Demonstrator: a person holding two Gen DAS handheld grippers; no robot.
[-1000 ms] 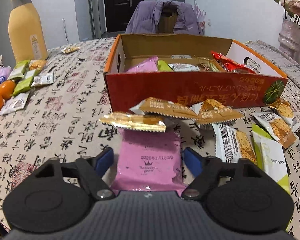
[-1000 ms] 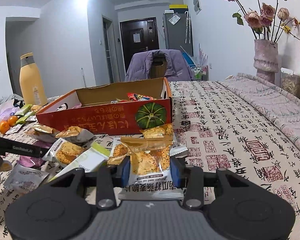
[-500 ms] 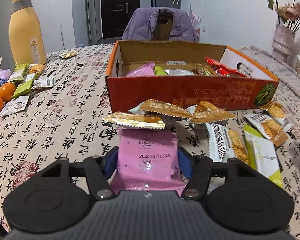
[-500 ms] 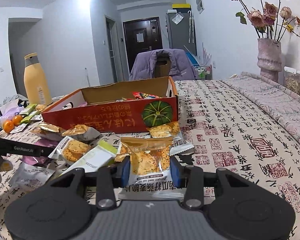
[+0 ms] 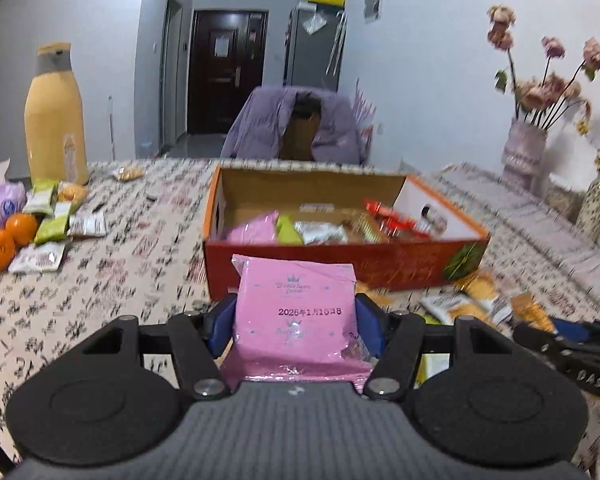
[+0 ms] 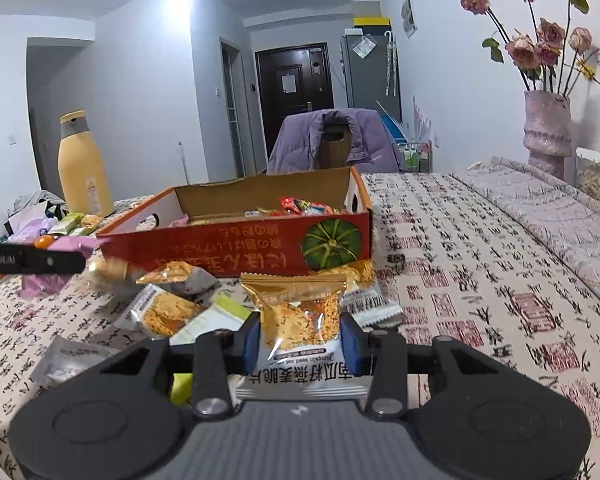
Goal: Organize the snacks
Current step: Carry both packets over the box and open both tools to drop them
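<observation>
From the left wrist, the left gripper (image 5: 296, 320) has its jaws closed on a pink packet (image 5: 296, 312), one blue pad pressing each side. The packet stands up off the worktop (image 5: 100, 280), just this side of the box (image 5: 340, 264), its top edge overlapping the box's red front wall. The box is open-topped and holds a second pink packet, a green one, silver ones and red wrappers. To the right of the box's front corner, loose snacks (image 5: 472, 300) lie on the patterned cloth. Part of the right gripper (image 5: 572, 352) shows at the right edge, below those snacks. Left of the box, well apart, sit oranges (image 5: 8, 236), small green and white packets (image 5: 52, 224) and a tall yellow bottle (image 5: 56, 120). Behind the box is a chair with a purple jacket (image 5: 292, 128); to the box's right, a vase (image 5: 524, 152) of dried roses.

From the right wrist, the right gripper (image 6: 300, 340) has its jaws clamped on a cracker packet (image 6: 296, 320), clear-fronted with a gold top, held upright in front of the box (image 6: 236, 240) near its pumpkin picture. Left of the held packet, more snacks (image 6: 168, 300) lie scattered before the box's front wall. A dark finger of the left gripper (image 6: 32, 262) enters from the left edge with the pink packet (image 6: 72, 244) on it, level with the box's left front corner. The bottle (image 6: 82, 168) stands behind and left of the box, the vase (image 6: 548, 128) far to its right.
</observation>
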